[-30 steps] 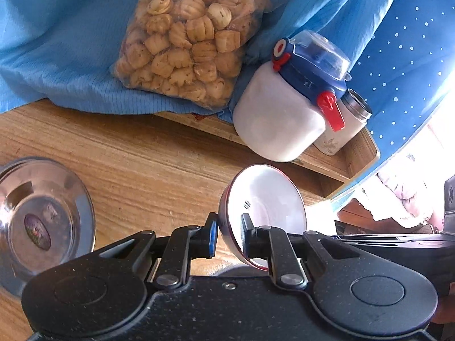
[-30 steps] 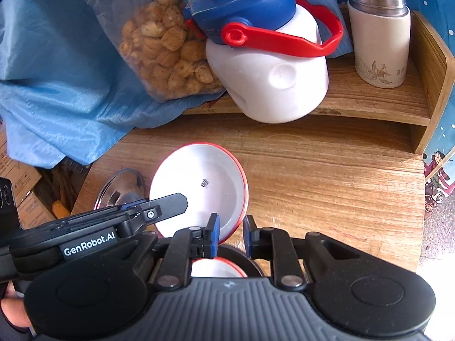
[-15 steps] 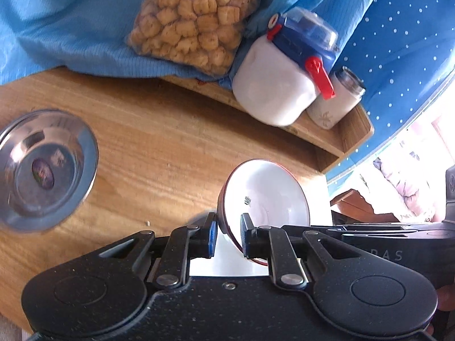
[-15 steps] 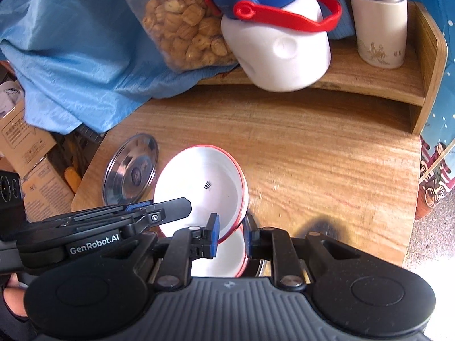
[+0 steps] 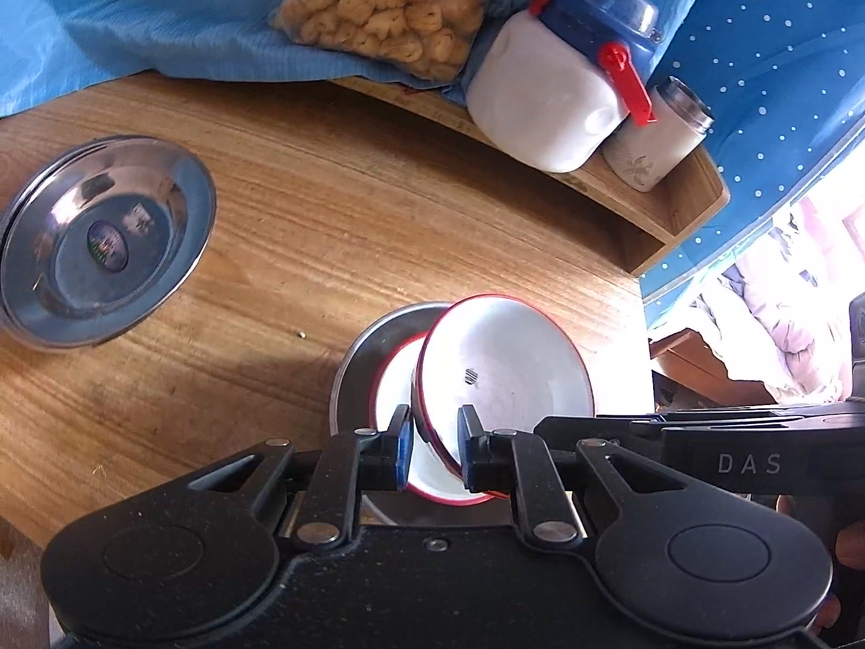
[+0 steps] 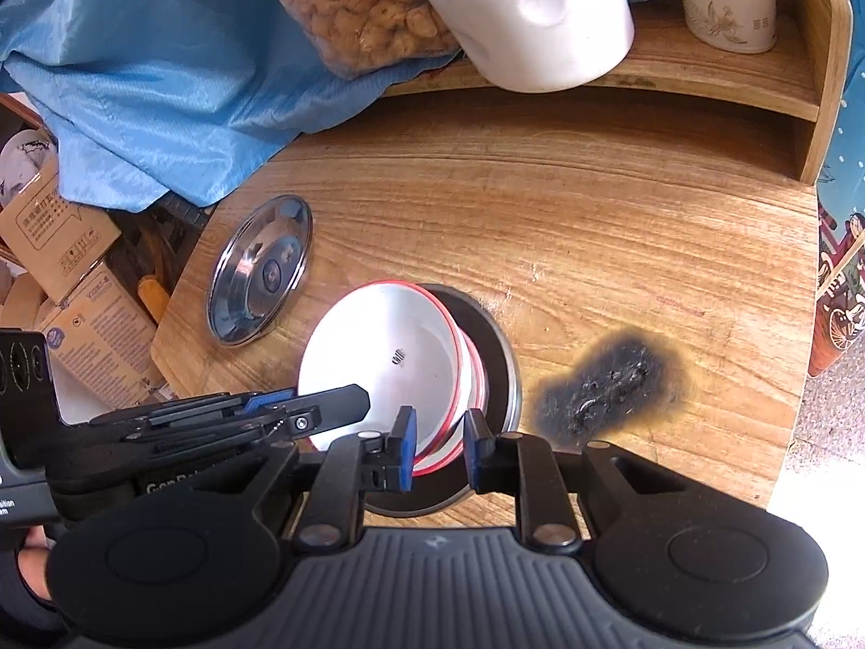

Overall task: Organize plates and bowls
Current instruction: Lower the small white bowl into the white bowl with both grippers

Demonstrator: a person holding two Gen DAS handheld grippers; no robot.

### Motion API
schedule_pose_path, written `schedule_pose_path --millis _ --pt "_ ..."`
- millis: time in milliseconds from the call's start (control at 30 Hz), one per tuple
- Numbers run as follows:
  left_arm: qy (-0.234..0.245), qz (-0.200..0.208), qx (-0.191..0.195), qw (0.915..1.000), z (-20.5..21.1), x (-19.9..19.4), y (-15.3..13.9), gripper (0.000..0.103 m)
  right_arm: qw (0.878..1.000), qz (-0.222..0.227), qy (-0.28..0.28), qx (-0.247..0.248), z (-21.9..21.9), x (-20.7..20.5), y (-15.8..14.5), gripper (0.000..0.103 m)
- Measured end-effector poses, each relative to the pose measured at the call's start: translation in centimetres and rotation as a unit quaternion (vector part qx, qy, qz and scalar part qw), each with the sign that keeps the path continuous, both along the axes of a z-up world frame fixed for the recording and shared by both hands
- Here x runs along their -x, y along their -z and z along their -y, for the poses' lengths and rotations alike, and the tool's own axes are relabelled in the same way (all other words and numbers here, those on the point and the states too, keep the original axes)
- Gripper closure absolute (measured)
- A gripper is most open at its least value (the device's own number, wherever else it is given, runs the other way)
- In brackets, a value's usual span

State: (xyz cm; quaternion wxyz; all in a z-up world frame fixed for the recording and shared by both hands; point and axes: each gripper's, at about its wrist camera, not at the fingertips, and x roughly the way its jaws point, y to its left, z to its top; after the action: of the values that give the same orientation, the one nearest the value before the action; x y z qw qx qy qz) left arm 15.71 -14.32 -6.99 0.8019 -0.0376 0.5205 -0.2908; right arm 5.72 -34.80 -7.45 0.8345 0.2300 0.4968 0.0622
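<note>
A wooden table fills most of both views, with a dark scorched patch burnt into its surface just right of the stacked dishes in the right wrist view. A blue cloth drapes over the far left of the table, and a raised wooden shelf runs along the back. On that shelf a clear bag of biscuits leans against a white jug with a blue lid and red handle, and a small white canister with a metal top stands just beside the jug. A steel plate lies flat on the table, well apart from the dishes, towards the left edge. Nearer the tongs, a second steel plate sits on the table with a red-rimmed white bowl resting in it. A second white bowl with a red rim is tilted on its side above that one, its inside facing the left wrist camera. The left tongs are closed on the near rim of this tilted bowl, one finger either side of the wall. The right tongs straddle the bowl's rim from the other side; whether their fingers press the rim or stand slightly off it cannot be told.
</note>
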Motion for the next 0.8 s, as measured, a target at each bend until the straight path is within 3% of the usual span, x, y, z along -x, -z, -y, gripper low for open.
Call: schedule_pose_path --millis 800 --pt "0.003 -0.008 -0.019 0.9998 0.03 -0.38 0.43 0.086 1.0 -0.03 -0.009 -0.006 -0.71 -0.33 0.65 0.079"
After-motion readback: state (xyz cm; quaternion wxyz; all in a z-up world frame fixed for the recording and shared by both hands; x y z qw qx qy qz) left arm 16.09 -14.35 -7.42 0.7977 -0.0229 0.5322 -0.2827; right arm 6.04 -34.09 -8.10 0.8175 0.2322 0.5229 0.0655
